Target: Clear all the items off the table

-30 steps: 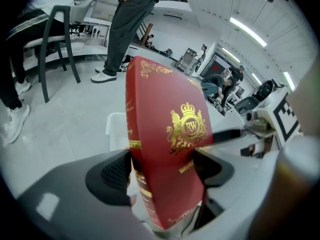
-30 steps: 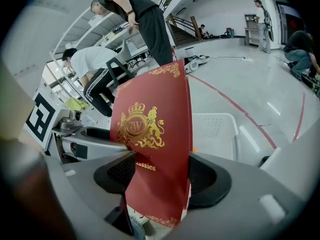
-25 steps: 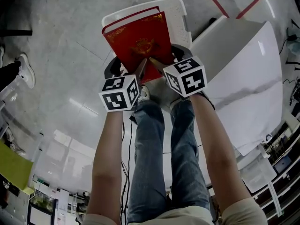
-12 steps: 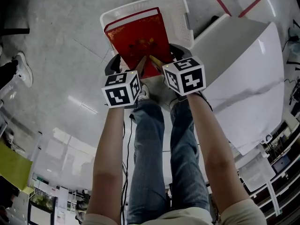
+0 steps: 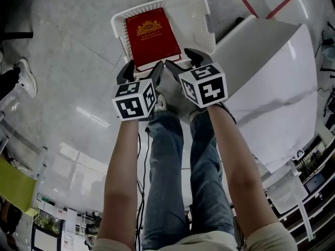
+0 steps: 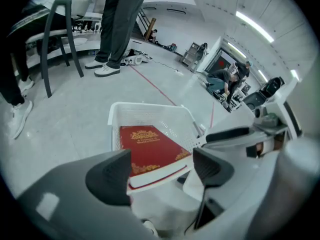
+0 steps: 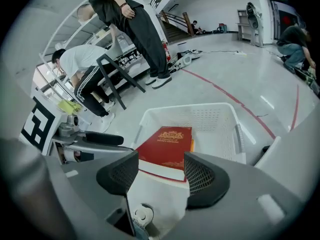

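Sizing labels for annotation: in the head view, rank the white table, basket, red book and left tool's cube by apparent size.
White table
basket
red book
left tool's cube; the cube is nearer the camera.

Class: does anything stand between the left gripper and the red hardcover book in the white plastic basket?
Nothing visible does. The left gripper, jaws apart and empty, faces the red hardcover book in the white plastic basket.
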`<state>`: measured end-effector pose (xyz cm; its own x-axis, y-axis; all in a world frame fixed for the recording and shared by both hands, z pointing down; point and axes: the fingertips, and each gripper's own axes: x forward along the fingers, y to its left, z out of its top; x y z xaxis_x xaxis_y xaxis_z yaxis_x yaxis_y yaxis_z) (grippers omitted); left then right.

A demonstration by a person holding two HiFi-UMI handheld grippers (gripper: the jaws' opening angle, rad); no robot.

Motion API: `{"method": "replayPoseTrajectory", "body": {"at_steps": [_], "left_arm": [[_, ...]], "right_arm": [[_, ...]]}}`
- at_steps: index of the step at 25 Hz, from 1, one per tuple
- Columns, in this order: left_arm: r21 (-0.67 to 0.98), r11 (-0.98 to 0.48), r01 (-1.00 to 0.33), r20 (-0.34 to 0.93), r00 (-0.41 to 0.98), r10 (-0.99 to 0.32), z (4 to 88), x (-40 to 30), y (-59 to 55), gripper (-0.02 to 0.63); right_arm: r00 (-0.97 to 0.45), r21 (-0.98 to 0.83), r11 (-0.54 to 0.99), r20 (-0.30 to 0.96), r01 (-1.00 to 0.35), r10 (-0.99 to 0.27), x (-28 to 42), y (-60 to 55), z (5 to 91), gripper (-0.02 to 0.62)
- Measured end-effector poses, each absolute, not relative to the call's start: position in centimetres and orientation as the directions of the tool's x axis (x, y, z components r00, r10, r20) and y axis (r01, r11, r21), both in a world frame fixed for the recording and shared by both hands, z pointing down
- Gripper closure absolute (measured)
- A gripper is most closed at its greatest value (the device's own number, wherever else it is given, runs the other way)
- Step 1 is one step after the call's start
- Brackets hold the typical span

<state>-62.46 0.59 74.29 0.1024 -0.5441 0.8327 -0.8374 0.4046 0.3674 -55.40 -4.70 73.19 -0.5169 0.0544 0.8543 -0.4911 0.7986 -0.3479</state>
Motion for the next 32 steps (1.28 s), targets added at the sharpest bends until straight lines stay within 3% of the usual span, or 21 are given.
{"method": "replayPoseTrajectory", "body": {"at_steps": [9, 25, 32], "left_arm": [[0.365, 0.393, -0.844, 0.821, 0.094, -0.562, 72.2, -62.3, -0.1, 0.252], [0.357, 0.4, -0.844, 0.813, 0.07, -0.579, 67.3, -61.9, -0.3, 0.511], [0.355, 0.398, -0.846, 0.81, 0.067, -0.582, 65.0, -61.3, 0.0, 0.572]], "right_arm": [[-0.521, -0.335, 0.8, 0.853, -0.498, 0.033, -55.6, -5.1, 71.6, 0.322], [-0.534, -0.314, 0.791, 0.845, -0.525, -0.019, -55.0, -4.9, 67.3, 0.464], [-0.547, -0.291, 0.782, 0.834, -0.551, -0.074, -54.6, -4.9, 64.9, 0.55]]}}
